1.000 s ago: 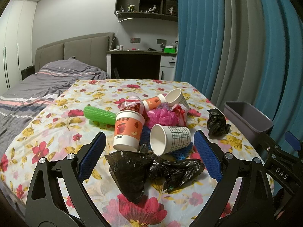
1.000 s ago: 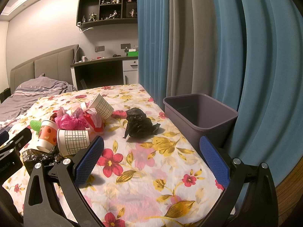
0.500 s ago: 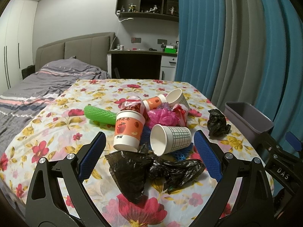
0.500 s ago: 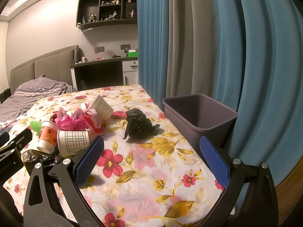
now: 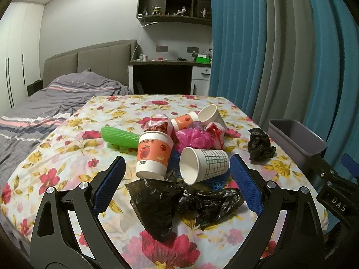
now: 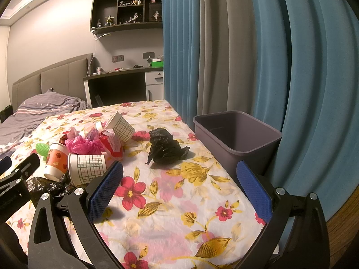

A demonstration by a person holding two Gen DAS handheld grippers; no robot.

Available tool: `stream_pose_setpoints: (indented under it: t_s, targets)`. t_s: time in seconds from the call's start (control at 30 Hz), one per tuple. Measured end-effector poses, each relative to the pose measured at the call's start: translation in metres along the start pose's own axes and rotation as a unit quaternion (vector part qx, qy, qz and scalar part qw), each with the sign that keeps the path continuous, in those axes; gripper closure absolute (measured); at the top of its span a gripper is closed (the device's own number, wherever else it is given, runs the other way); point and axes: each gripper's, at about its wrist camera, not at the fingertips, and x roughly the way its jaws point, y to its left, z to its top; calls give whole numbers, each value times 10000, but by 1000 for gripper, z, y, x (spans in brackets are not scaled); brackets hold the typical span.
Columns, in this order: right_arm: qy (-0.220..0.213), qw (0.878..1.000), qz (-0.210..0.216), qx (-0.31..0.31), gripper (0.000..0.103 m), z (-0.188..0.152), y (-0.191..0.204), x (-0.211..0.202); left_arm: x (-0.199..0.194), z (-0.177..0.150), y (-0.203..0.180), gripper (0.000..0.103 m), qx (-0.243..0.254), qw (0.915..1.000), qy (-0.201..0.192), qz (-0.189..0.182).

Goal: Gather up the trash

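Note:
A pile of trash lies on the floral tablecloth [image 5: 67,157]: an apple-print paper cup [image 5: 153,154], a checked paper cup on its side [image 5: 203,164], pink crumpled plastic [image 5: 194,139], a green foam net [image 5: 119,137] and a flat black plastic bag [image 5: 179,204]. A crumpled black bag [image 6: 166,146] lies apart, near the grey bin [image 6: 237,136]. My left gripper [image 5: 177,183] is open and empty, just short of the flat black bag. My right gripper [image 6: 179,186] is open and empty, short of the crumpled black bag.
The bin stands at the table's right edge against blue and grey curtains [image 6: 246,44]. A bed [image 5: 44,107] lies to the left and a desk [image 5: 163,76] beyond the table. More cups [image 5: 211,115] lie at the back of the pile.

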Motion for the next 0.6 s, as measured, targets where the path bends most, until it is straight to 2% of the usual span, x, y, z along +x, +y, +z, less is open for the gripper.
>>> stream_pose_setpoints:
  t_s: [0.23,0.37,0.5,0.6]
  targets:
    - [-2,10000,1,1,5,0,0,0,1,-2,-1,11,-1,10000,-33,30]
    - [-5,10000,4,16,5,0,-1,0,2,-4,0,11,14,9999,-81,-111]
    - [-1,10000,-2,17,5,0,0,1,0,-5,-6,11,360,9991,-155,-166]
    - [-3,10000,1,11,5,-1,-1,1,-1,-6,-8,11,424,9988,-156,-186]
